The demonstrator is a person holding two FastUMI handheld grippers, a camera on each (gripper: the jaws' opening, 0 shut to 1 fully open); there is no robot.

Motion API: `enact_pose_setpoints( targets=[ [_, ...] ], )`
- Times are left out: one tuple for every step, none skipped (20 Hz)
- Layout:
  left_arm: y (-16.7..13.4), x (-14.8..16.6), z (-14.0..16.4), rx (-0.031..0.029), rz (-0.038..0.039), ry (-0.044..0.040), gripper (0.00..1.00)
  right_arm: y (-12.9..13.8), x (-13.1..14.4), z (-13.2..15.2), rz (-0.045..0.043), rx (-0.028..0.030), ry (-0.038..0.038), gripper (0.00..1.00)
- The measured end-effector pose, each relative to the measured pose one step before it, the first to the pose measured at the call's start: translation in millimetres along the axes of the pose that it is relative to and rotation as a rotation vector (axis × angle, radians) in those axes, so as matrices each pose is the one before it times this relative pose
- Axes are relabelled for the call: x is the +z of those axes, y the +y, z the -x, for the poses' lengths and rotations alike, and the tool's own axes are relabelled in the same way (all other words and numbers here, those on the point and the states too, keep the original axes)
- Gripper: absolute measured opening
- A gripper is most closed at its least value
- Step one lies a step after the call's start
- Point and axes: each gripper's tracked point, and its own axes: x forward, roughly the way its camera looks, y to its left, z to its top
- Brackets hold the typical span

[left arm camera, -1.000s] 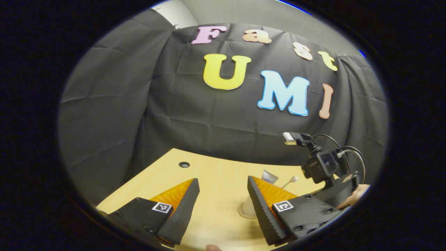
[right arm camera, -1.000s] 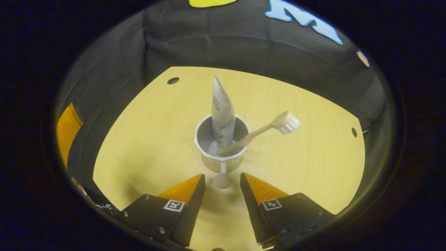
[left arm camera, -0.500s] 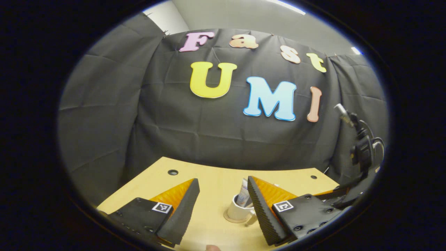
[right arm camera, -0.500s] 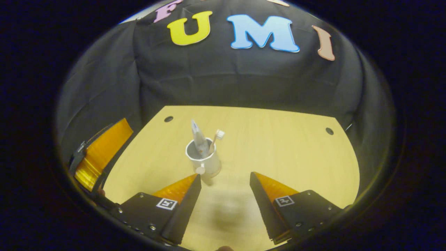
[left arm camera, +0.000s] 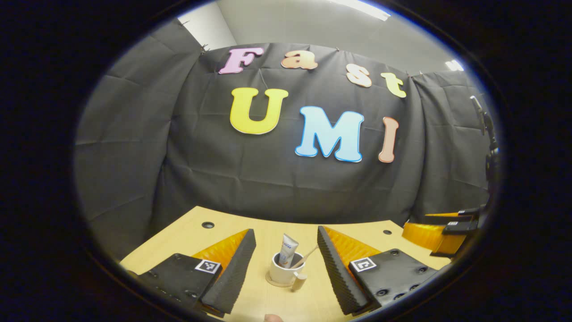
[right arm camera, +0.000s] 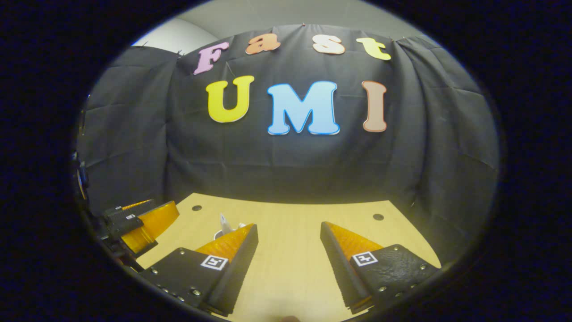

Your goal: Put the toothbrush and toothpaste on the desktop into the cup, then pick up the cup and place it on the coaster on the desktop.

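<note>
The cup (left arm camera: 282, 273) is a small pale cylinder with a smooth matte wall and a stubby handle that juts toward the camera in the left gripper view. It stands upright on a thin round coaster (left arm camera: 271, 282), whose tan edge shows as a narrow ring around the base. Inside it the toothpaste (left arm camera: 287, 251) stands crimped end up, a flat, glossy white tube with printed marks too small to read. The toothbrush (left arm camera: 306, 256) leans against the rim, a slim wood-toned stick slanting up to the right.

Cup and coaster sit on the desktop (left arm camera: 268, 230), a light wood-grain board with small dark round holes near its far edge, backed by creased black cloth.

The left gripper (left arm camera: 286, 268) hovers low over the near edge of the desktop, its ribbed, wedge-shaped fingers spread wide, the cup framed in the gap between them and touched by neither.

The right gripper (right arm camera: 288, 261) is also held low and nearly level, fingers apart with bare wood between them. In its view the toothpaste tip and cup rim peek out just behind its left finger.
</note>
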Motion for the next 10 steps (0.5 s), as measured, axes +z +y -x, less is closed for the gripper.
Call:
enact_pose_setpoints(
  targets=[
    [-1.08,2.01,3.36,0.00413,0.00199,-0.01155,0.89,-4.24,3.58,1.11,0.00835,-0.00453,-0.02865,0.86],
    [-0.8,1.5,2.63,0.00207,0.00345,-0.0098,0.9,-3.61,4.3,0.35,0.00782,-0.00682,-0.02254,0.86],
    [0.11,0.75,3.36,0.0075,0.00021,-0.0031,0.9,-3.75,2.82,2.57,0.00461,-0.00359,-0.01334,0.86],
    [1.68,-0.77,2.08,0.01115,-0.00378,-0.00093,0.89,-2.4,3.14,1.29,0.00057,0.0008,-0.01137,0.86],
    [1.58,-1.22,2.11,0.01161,-0.00109,-0.00047,0.89,-0.43,0.79,0.31,0.00251,0.00294,-0.00465,0.86],
    [-0.19,0.43,2.25,0.0051,0.00073,-0.00035,0.89,-1.17,0.89,1.2,0.00281,0.00149,-0.00309,0.86],
    [0.65,1.31,3.06,0.00916,-0.00083,-0.00402,0.89,-0.98,0.29,0.07,0.006,0.00368,-0.00022,0.86],
    [1.09,2.52,2.13,0.0048,-0.00119,-0.00622,0.89,-2.29,-0.26,-0.28,0.00513,-0.00114,-0.00153,0.86],
    [-1.12,4.21,1.79,0.004,-0.00132,-0.00828,0.89,0.77,-1.45,-0.61,0.00401,0.00438,-0.00043,0.86],
    [-0.59,3.03,1.34,0.00222,-0.00175,-0.00777,0.89,-0.29,1.41,2.19,0.00155,0.00182,-0.00232,0.86]
  ],
)
